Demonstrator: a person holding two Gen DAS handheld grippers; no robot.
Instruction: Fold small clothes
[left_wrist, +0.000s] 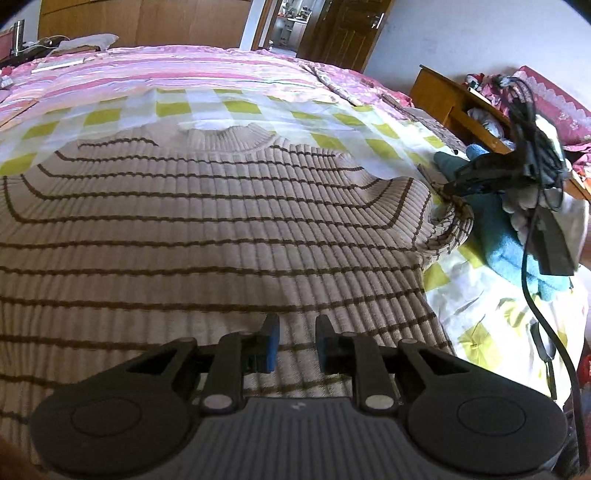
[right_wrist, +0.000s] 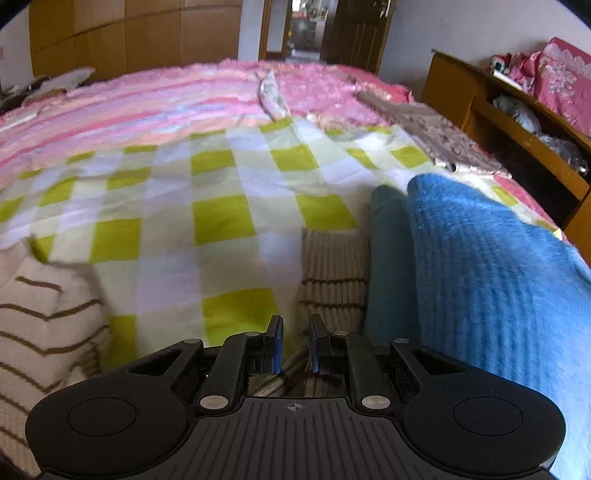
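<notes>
In the left wrist view the striped sweater (left_wrist: 207, 229) lies flat across the checked sheet (left_wrist: 236, 107) on the bed, collar at twelve o'clock, filling the frame from nine to three. The left tool (left_wrist: 297, 343) hovers over the hem at six o'clock, its pads a little apart with nothing between them, only knit showing beneath. At three o'clock the right tool (left_wrist: 452, 188) has the sweater's sleeve pulled out sideways toward a blue garment (left_wrist: 506, 251). In the right wrist view the right tool (right_wrist: 295, 345) sits at six o'clock with its pads close together and striped knit drawn in between them, so it looks pinched on the sleeve (right_wrist: 334, 273), whose cuff end lies just beyond at twelve o'clock, beside the blue garment at two to four. The sweater's body shows at eight o'clock. To fold well, I judge the sleeve should be carried flat across the chest, kept taut, while the left tool steadies the body so the stripes stay aligned.
</notes>
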